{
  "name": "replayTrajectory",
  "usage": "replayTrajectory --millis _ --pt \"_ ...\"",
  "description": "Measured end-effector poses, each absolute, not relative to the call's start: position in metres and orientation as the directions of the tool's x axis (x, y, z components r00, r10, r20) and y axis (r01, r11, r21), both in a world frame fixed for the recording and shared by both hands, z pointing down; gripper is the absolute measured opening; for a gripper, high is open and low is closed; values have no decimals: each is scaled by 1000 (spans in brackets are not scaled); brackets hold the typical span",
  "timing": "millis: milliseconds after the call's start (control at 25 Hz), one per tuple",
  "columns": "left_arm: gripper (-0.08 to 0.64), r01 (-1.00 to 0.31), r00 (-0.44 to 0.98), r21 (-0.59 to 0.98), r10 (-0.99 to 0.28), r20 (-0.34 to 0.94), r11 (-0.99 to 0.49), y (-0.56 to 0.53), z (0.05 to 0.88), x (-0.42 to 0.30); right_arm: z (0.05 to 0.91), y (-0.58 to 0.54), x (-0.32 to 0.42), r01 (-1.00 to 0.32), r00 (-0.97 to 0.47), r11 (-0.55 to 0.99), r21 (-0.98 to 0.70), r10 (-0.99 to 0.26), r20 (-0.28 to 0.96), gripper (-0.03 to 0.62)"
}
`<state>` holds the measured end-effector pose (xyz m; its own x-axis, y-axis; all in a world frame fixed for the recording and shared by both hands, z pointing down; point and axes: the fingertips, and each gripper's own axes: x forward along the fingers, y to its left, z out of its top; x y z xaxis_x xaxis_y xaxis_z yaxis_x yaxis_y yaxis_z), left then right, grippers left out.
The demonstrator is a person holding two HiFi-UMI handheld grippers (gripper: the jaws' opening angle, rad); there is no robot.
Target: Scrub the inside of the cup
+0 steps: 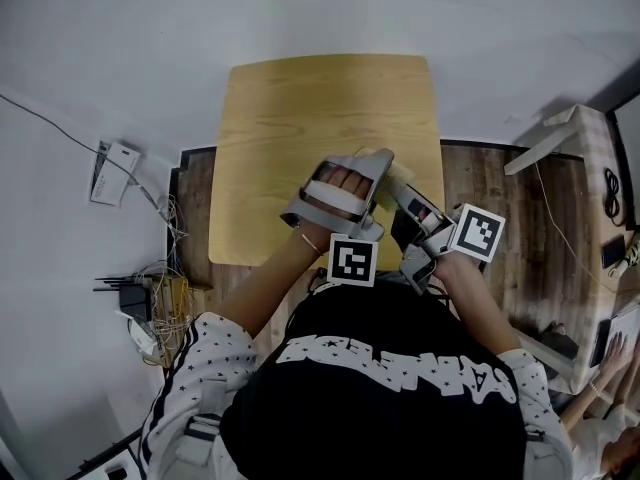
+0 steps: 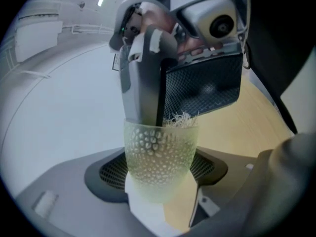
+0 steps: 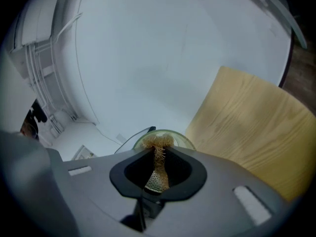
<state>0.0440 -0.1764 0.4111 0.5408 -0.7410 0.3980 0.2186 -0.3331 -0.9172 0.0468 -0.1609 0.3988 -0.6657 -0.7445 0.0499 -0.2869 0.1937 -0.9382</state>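
Left gripper clamped on pale-green dimpled translucent cup; right gripper pinching tan fibrous scrubber (tip inside cup), above light wooden table.

Left gripper apparently touches right gripper above table.

Only the rim of the cup shows past the right gripper, whose body hides the rest.

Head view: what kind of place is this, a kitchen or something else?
Probably a plain room or office, not a kitchen: a small wooden table on plank flooring, with loose cables and network gear lying at the left.
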Motion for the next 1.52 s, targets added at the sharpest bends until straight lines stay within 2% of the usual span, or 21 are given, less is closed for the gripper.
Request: replayTrajectory --millis 240,360,600,880,1080,1520 --pt "371 233 540 -927 -754 374 -293 -176 407 39 402 -161 44 -91 -672 121 -988 -740 -28 48" --pt "370 236 541 -924 -749 382 -301 -173 408 35 402 -159 40 -71 -686 124 -990 -726 -42 48" --pt "370 224 517 -912 -751 410 -343 -173 409 29 395 -159 32 -210 -721 221 -952 -693 -2 46" --pt "370 211 496 -894 -745 445 -394 -172 412 23 380 -159 19 -311 -748 336 -889 -664 11 44" --pt "370 193 487 -874 -730 479 -445 -173 415 20 385 -156 12 -413 -745 360 -837 -662 82 44" --pt "370 169 476 -818 -681 556 -550 -166 425 17 387 -151 4 -651 -723 544 -530 -657 213 44"
